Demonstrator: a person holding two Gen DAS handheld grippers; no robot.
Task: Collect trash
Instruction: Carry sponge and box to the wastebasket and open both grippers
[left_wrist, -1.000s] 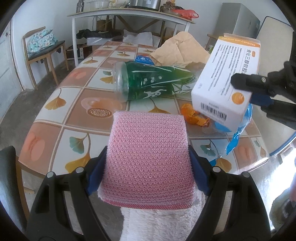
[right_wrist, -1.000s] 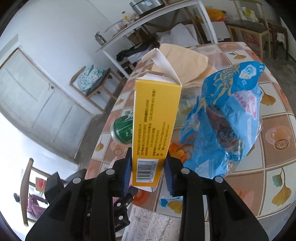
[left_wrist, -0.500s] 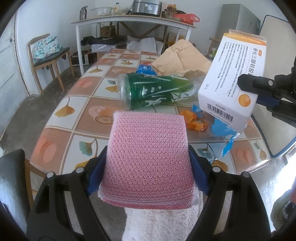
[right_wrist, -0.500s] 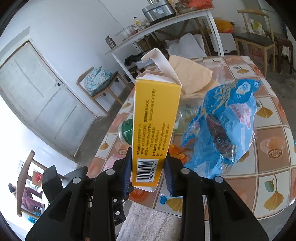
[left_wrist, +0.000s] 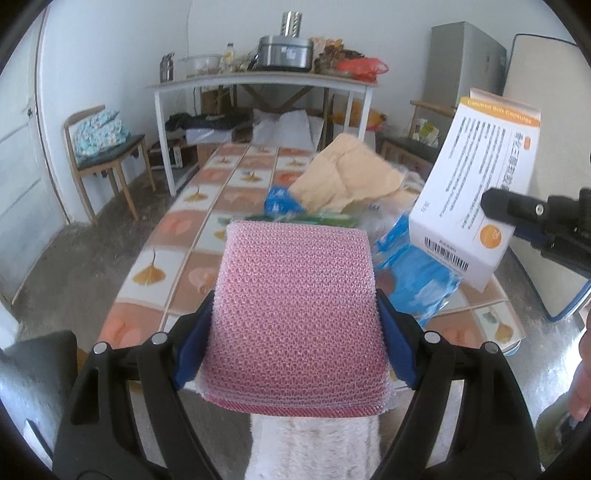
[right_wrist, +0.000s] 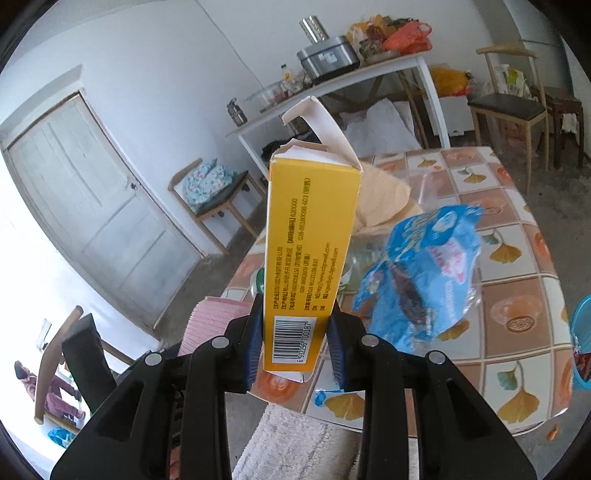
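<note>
Both tongs higher above the tiled table (left_wrist: 207, 229), box (right_wrist: 306, 258) aloft.

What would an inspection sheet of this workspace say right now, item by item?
Surface: tiled table, ginkgo-leaf pattern, trash at its near end.
Job's things: medicine box, top flap open, held above the table; pink sponge, held.
Clutter: blue wrapper, brown paper bag, green bottle mostly hidden.
Grippers: left hand-held gripper shut on the sponge; right hand-held gripper shut on the box.
Cables: nothing seen.
Surroundings: white side table with a pot, wooden chairs, door.
</note>
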